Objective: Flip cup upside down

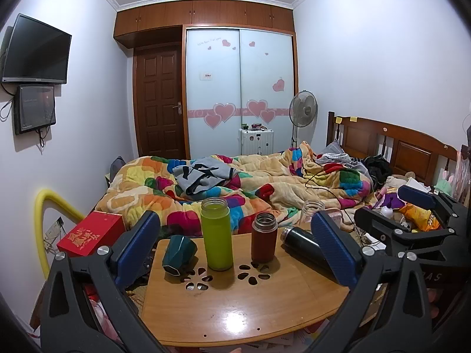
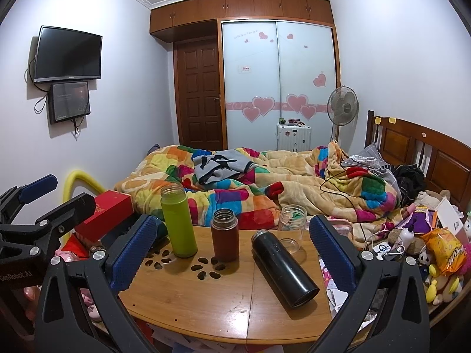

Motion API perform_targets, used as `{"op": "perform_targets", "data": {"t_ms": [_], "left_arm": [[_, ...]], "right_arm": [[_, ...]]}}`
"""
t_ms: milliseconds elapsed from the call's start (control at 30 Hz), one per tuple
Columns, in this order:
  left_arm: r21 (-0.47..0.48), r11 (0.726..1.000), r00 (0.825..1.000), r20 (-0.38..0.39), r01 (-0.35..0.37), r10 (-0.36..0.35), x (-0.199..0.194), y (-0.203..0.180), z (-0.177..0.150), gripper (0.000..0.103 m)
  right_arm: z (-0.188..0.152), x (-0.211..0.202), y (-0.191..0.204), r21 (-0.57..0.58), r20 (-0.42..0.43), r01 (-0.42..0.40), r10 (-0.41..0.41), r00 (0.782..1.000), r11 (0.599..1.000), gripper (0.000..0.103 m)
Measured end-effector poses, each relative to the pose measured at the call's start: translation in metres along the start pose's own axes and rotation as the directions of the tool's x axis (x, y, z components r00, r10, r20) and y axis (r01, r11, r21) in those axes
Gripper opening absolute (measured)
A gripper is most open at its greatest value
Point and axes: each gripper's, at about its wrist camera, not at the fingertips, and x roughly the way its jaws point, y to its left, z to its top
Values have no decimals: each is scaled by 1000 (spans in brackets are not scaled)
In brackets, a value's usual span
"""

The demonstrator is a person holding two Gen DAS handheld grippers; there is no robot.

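A dark green faceted cup (image 1: 179, 253) lies on its side at the left of the small wooden table (image 1: 235, 309). A lime green bottle (image 1: 216, 232) and a brown-red bottle (image 1: 264, 236) stand upright, both without lids. A black bottle (image 2: 284, 267) lies on its side at the right. A clear glass jar (image 2: 290, 228) stands at the table's far edge. My left gripper (image 1: 235, 247) is open and empty in front of the bottles. My right gripper (image 2: 232, 253) is open and empty, with the black bottle between its fingers in view.
A bed with a colourful quilt (image 1: 235, 182) lies behind the table. A red box (image 1: 91, 234) sits at the left. Toys and snack bags (image 2: 441, 250) crowd the right side. A fan (image 2: 343, 107) and a white suitcase (image 2: 293, 136) stand by the wardrobe.
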Motion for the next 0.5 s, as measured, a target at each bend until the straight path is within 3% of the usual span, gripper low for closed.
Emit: {"op": "perform_targets", "data": {"t_ms": [500], "left_arm": [[-1, 1000, 1000, -3, -1, 1, 0, 3, -1, 103]], "right_arm": [[2, -2, 0, -9, 0, 4, -4, 1000, 1000, 103]]}}
